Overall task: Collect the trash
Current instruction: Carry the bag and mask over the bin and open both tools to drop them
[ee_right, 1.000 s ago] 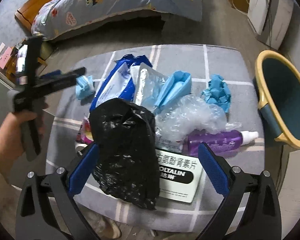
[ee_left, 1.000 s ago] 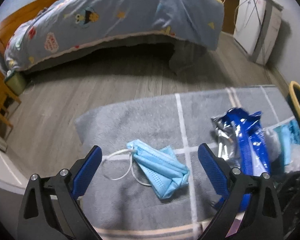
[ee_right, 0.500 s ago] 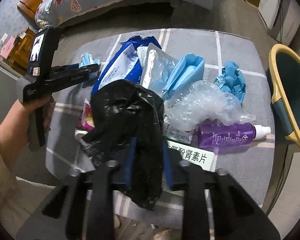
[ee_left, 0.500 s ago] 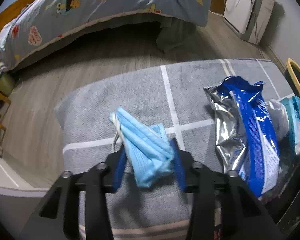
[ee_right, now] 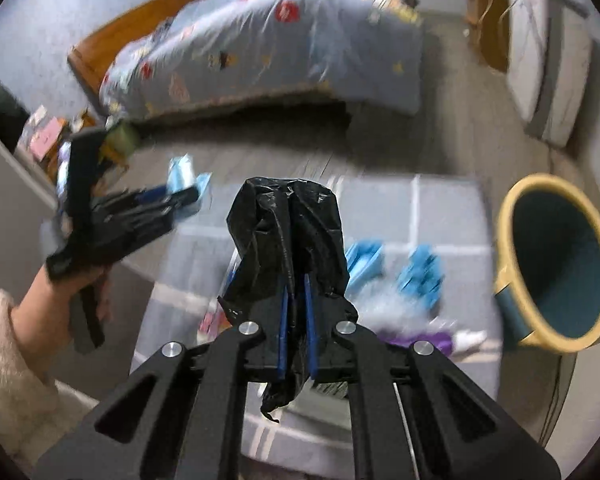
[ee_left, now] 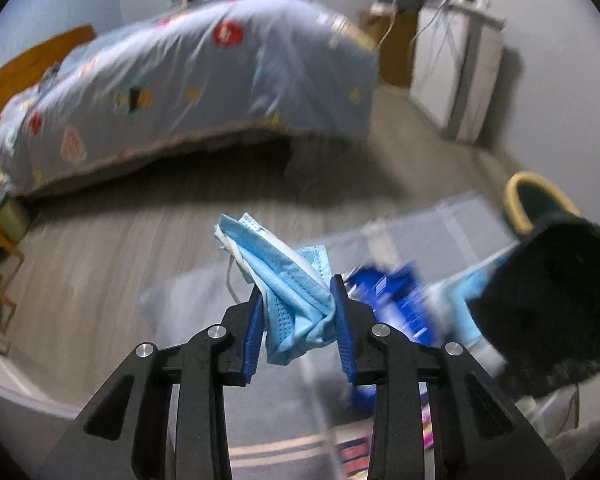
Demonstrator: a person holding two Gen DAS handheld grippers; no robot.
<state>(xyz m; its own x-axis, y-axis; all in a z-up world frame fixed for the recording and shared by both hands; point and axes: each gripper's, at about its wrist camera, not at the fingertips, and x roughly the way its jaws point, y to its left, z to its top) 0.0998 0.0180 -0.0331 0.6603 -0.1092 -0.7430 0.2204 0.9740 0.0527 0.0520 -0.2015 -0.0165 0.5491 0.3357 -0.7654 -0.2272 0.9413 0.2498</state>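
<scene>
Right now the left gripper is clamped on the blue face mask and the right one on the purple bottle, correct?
Not quite. The left gripper does hold the blue face mask, but the right gripper is clamped on the black plastic bag, as the right wrist view shows. The purple bottle lies on the mat.

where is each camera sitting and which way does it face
Left wrist: on the left tongs, facing down along them at the blue face mask they grip, bed behind; no body shows.
Right wrist: on the right tongs, facing along them at the black plastic bag they clamp; the person's left hand and sleeve show.
Shared: bed, grey rug, yellow-rimmed bin, mask, bag.
</scene>
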